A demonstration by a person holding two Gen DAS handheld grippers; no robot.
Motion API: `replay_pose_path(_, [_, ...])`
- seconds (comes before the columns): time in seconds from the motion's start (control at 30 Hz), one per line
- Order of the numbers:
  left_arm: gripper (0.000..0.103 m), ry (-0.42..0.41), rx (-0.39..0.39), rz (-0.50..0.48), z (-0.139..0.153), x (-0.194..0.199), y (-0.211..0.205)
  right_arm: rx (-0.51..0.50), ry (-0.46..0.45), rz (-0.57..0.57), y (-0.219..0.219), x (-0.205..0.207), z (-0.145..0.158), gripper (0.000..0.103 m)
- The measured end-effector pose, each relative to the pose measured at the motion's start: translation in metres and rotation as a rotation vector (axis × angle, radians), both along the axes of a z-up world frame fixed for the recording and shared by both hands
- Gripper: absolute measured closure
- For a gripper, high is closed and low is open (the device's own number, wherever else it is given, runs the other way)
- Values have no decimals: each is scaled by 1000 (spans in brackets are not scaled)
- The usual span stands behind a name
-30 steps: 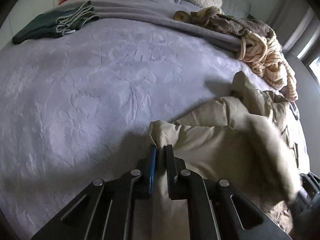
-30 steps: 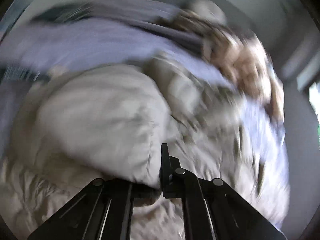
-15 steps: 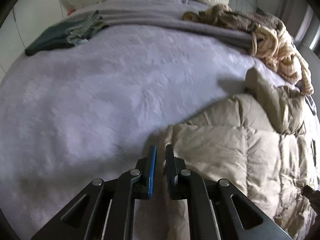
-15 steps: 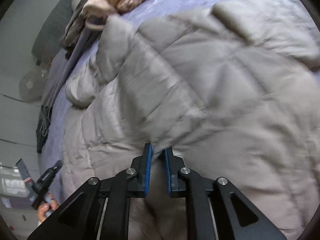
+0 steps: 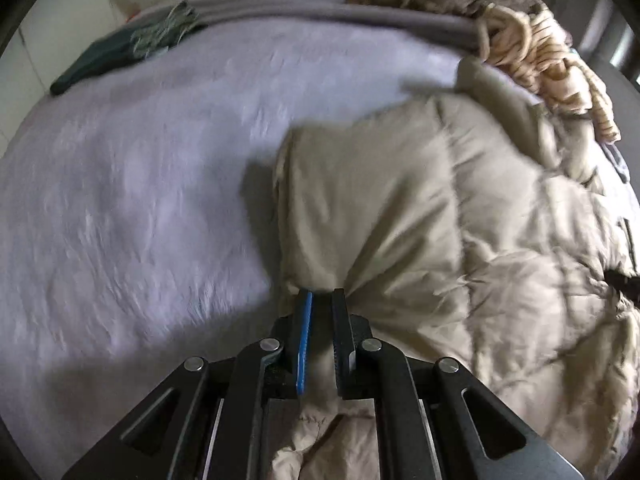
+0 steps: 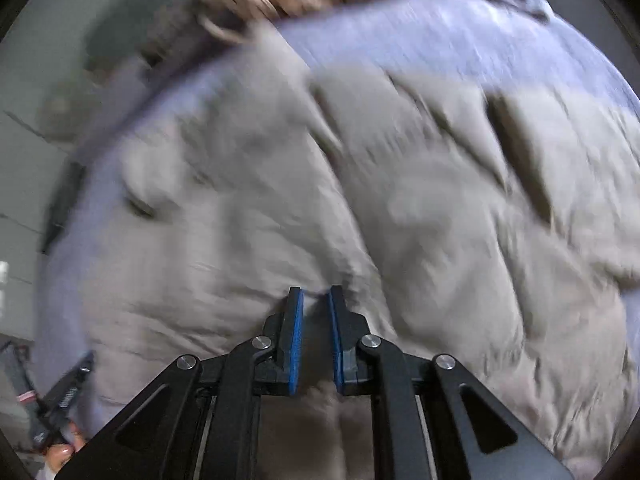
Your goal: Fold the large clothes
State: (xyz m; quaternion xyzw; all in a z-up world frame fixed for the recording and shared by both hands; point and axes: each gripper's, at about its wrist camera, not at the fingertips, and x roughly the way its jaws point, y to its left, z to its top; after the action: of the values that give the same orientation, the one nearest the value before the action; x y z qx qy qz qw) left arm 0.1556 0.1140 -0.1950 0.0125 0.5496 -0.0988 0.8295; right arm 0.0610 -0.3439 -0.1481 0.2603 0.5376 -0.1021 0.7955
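A beige quilted puffer jacket (image 5: 440, 220) lies spread on the lavender bed cover (image 5: 140, 180). My left gripper (image 5: 320, 294) is shut on the jacket's edge, near its left corner, with fabric bunched between the pads. In the blurred right wrist view the same jacket (image 6: 400, 220) fills most of the frame. My right gripper (image 6: 316, 292) points down at it, its jaws closing with a pinch of the beige fabric between the blue pads. The left gripper (image 6: 60, 408) shows at the lower left of that view, with a hand under it.
A cream striped garment (image 5: 552, 52) and a brown one are piled at the far right of the bed. A folded dark green garment (image 5: 108, 56) lies far left, beside a grey blanket roll (image 5: 360, 16). Bare cover stretches left of the jacket.
The jacket has gone from a bunched heap to lying flatter and wider. My left gripper carried its edge sideways. The right gripper swung and rolled, still over the jacket.
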Motion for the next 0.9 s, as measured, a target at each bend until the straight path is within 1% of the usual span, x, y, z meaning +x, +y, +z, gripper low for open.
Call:
replay_pose_path(0.03, [92, 0, 4, 3, -5, 1, 1, 21, -16, -7, -1, -7, -4, 94])
replay_pose_path(0.1, [92, 2, 15, -3, -5, 3, 2, 32, -51, 5, -3, -15, -4, 95])
replay_pose_path(0.17, [92, 9, 32, -7, -1, 5, 1, 42, -57, 4, -6, -20, 0, 95])
replay_pose_path(0.23, [92, 9, 52, 0, 7, 5, -2, 52, -56, -22, -14, -27, 8, 94])
replay_pose_path(0.3, [92, 1, 51, -6, 17, 2, -5, 44, -41, -69, -23, -41, 16, 87])
replay_pose_path(0.33, [92, -3, 46, -12, 23, -4, -9, 62, -41, -86, -27, -45, 18, 87])
replay_pose_path(0.37, [92, -7, 41, -20, 29, -7, -11, 101, -47, -102, -33, -49, 19, 86])
replay_pose_path(0.4, [92, -11, 38, -31, 34, -11, -16, 132, -47, -114, -37, -56, 19, 83])
replay_pose_path(0.5, [92, -13, 42, -62, 48, -26, -34, 166, -42, -121, -44, -74, 20, 69])
replay_pose_path(0.57, [92, -21, 45, -61, 54, -35, -45, 181, -41, -120, -47, -88, 20, 65])
replay_pose_path(0.63, [92, -24, 29, -57, 58, -45, -56, 200, -35, -126, -50, -101, 19, 56])
replay_pose_path(0.77, [92, 6, -3, -91, 62, -65, -91, 229, -29, -148, -62, -128, 19, 55])
replay_pose_path(0.8, [86, 14, -3, -108, 62, -70, -100, 236, -31, -157, -67, -132, 19, 55])
replay_pose_path(0.83, [68, 22, 1, -124, 61, -72, -109, 241, -33, -165, -72, -137, 20, 54])
replay_pose_path(0.87, [4, 30, 17, -135, 60, -76, -118, 241, -36, -172, -79, -141, 20, 54])
replay_pose_path(0.9, [2, 19, 41, -128, 62, -80, -125, 238, -40, -177, -85, -146, 22, 51])
